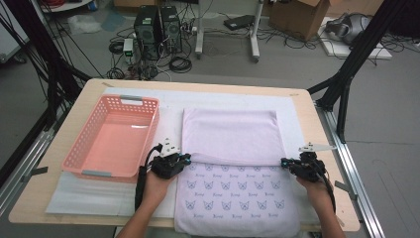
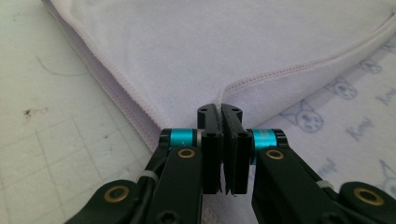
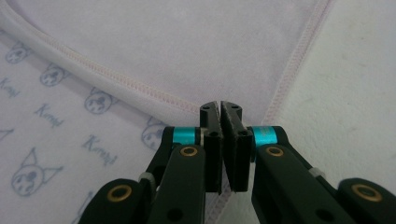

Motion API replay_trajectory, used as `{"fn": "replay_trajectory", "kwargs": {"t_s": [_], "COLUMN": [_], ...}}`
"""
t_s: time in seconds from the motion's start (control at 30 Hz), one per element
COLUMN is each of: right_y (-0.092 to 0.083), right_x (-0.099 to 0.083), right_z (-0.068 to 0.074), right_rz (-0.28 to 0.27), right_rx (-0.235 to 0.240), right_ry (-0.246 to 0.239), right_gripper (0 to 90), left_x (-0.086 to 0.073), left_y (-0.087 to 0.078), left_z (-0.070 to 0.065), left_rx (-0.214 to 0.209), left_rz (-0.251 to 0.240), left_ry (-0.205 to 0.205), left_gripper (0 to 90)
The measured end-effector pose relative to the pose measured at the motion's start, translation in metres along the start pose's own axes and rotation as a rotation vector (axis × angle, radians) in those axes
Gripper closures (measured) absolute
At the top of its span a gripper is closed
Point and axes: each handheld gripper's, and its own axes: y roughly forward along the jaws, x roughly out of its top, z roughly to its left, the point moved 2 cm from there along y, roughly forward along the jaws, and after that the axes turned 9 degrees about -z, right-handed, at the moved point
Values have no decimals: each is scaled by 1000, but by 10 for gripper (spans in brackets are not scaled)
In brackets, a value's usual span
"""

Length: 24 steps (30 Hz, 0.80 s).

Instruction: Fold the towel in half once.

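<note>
High view, worktop [image 1: 317,144]: pale wood, with a white mat [image 1: 168,106] spread over most of it; my forearms come in from the near edge.
Towel [image 1: 230,134]: lilac, lying flat on the mat at the middle of the worktop. Its far part is folded back over itself and shows a plain side; the near part shows rows of small cat faces and hangs a little over the near edge.
Fold edge: the hemmed edge of the plain layer runs across the towel between my two hands, lying on the printed part.
Basket [image 1: 89,148]: pink, perforated, just left of the towel on the mat.
Left claw [image 1: 185,159]: at the left end of that hemmed edge. In the left gripper view [image 2: 219,112] my jaws stand pressed together with the white hem of the towel [image 2: 233,46] running in between their tips, so I am pinching it.
Right claw [image 1: 284,161]: at the right end of the same edge. In the right gripper view [image 3: 220,108] my jaws are closed tight at the towel's corner [image 3: 187,46], where the stitched hem meets the side edge, with cloth caught between them.
</note>
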Motion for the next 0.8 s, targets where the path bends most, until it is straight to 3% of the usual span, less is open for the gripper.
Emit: {"fn": "replay_trajectory", "kwargs": {"t_s": [0.23, 0.27, 0.3, 0.37, 0.47, 0.6, 0.63, 0.73, 0.77, 0.8], "right_y": [-16, -19, -22, -25, -22, -5, -1, 10, 9, 8], "right_x": [-16, -18, -18, -15, -6, 6, 7, 3, 2, 1], "right_z": [7, 8, 7, 4, -1, -6, -6, -3, -1, 0], "right_rz": [-33, -63, -106, -141, -145, -97, -80, 5, 1, -8], "right_rx": [-10, -19, -35, -41, -57, -56, -52, -23, -25, -19], "right_ry": [-46, -51, -35, 14, 61, 70, 60, 17, 2, -4], "right_gripper": [891, 823, 722, 609, 552, 533, 540, 718, 801, 831], "left_x": [-7, -6, -6, -6, -7, -8, -8, -8, -8, -8], "left_y": [-21, -21, -21, -21, -21, -21, -21, -22, -22, -22], "left_z": [-4, -5, -6, -6, -5, -3, -3, -2, -2, -3], "left_rx": [-29, -31, -29, -27, -25, -25, -25, -26, -27, -25], "left_rz": [-59, -64, -63, -66, -73, -69, -69, -58, -59, -62], "left_ry": [37, 37, 40, 31, 16, -8, -8, -26, -29, -27], "left_gripper": [863, 859, 852, 848, 847, 841, 841, 849, 857, 861]}}
